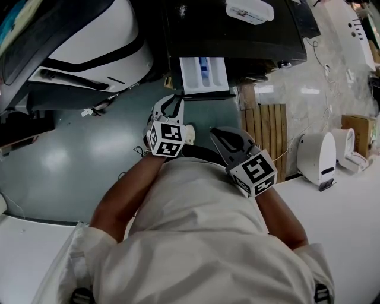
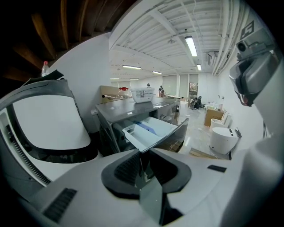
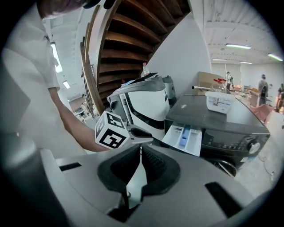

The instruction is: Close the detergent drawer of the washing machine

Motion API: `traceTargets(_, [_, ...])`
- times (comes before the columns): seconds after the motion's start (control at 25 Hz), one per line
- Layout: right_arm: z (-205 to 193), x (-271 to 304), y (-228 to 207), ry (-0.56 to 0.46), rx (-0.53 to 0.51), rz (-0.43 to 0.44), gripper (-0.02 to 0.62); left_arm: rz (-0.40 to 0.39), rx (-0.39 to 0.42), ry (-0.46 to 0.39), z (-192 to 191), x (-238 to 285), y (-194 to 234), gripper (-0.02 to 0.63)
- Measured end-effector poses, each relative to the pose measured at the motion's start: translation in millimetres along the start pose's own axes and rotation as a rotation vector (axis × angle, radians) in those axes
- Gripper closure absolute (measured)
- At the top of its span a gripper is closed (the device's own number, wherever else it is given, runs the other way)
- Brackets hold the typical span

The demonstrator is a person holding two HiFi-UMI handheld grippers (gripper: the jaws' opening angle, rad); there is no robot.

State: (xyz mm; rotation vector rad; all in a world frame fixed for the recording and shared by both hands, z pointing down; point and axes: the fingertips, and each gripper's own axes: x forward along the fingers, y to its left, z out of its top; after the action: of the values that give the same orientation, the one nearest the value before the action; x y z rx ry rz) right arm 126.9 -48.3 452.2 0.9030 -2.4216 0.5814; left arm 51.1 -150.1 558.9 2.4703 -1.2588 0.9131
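The dark washing machine (image 1: pixel 237 29) (image 2: pixel 128 108) (image 3: pixel 222 119) stands ahead of me with its white detergent drawer (image 1: pixel 205 74) (image 2: pixel 148 131) (image 3: pixel 184 137) pulled out; a blue insert shows inside it. My left gripper (image 1: pixel 172 102) (image 2: pixel 144 153) points at the drawer front from a short way off, not touching it. Its jaws stand a narrow gap apart and hold nothing. My right gripper (image 1: pixel 215 132) (image 3: pixel 141 148) hangs lower and to the right, further from the drawer, its jaws together and empty. The left gripper's marker cube (image 3: pixel 110 132) shows in the right gripper view.
A large white and black machine (image 1: pixel 89 41) stands left of the washer. A clear plastic box (image 1: pixel 249 10) sits on the washer's top. A wooden slat mat (image 1: pixel 267 130) lies on the floor at the right, beside a white round device (image 1: pixel 317 157) and a white table (image 1: pixel 344 219).
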Motion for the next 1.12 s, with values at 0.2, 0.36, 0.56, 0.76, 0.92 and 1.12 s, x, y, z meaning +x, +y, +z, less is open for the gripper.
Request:
traceTargets(0.2, [3.0, 0.0, -4.8, -0.006, -0.006, 0.003, 0.577, 0.02, 0.003, -0.002, 6.2, 6.8, 8.8, 0.54])
traceTargets(0.36, [3.9, -0.8, -9.5, -0.011, -0.006, 0.002, 0.577, 0.029, -0.006, -0.002, 8.1, 9.3, 10.8, 0.54])
traceTargets(0.56, [5.9, -0.1, -12.9, -0.024, -0.01, 0.007, 0.577, 0.035, -0.019, 0.001, 9.9, 12.6, 14.4, 0.538])
traceTargets(0.76, [6.1, 1.2, -17.5, -0.029, -0.003, 0.009, 0.577, 0.044, -0.025, 0.005, 13.2, 17.2, 19.3, 0.538])
traceTargets(0.92, [7.1, 1.2, -20.0, -0.035, -0.003, 0.016, 0.577, 0.053, -0.031, 0.01, 15.4, 20.9, 23.9, 0.537])
traceTargets(1.12, [5.0, -1.9, -27.1, -0.033, -0.001, 0.016, 0.577, 0.065, -0.041, 0.011, 18.8, 24.5, 27.1, 0.535])
